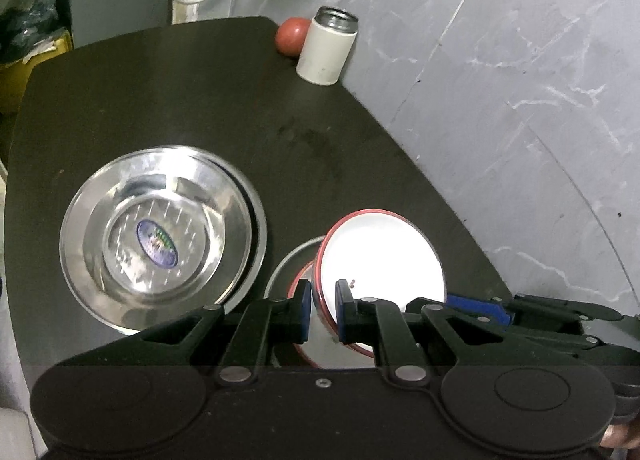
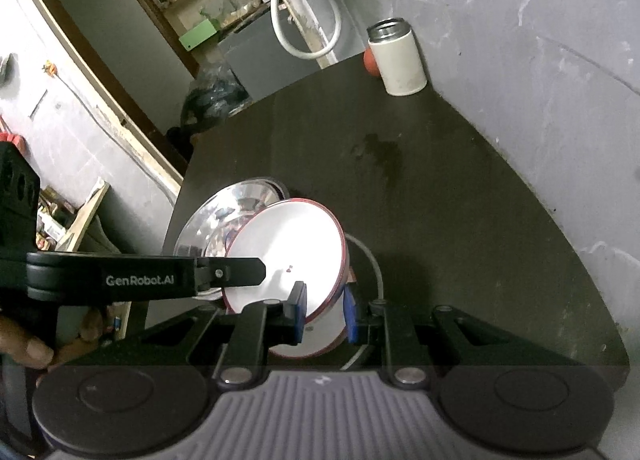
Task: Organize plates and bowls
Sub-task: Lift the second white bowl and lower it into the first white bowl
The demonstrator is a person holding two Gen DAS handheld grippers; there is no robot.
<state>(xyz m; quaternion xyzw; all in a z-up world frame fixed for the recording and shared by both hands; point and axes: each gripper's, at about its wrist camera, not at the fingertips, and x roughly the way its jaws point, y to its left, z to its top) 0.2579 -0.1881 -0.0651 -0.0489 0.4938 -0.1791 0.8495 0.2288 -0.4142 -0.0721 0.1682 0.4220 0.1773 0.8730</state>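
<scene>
Both claws, left (image 1: 323, 310) and right (image 2: 325, 314), pinch the tilted red-rimmed white enamel bowl (image 1: 382, 256); uneven pulls could drop it onto the dark worktop (image 1: 200, 91).

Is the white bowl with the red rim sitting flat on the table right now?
No. The white red-rimmed bowl is tilted on edge, its rim pinched between the right gripper's blue pads above the dark table.

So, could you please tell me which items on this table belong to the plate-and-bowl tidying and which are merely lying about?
Part of the job:
- white red-rimmed bowl, gripped by left gripper and right gripper
- steel plates, stacked
- second red-rimmed bowl beneath

Lying about:
- white can
- red ball
</scene>
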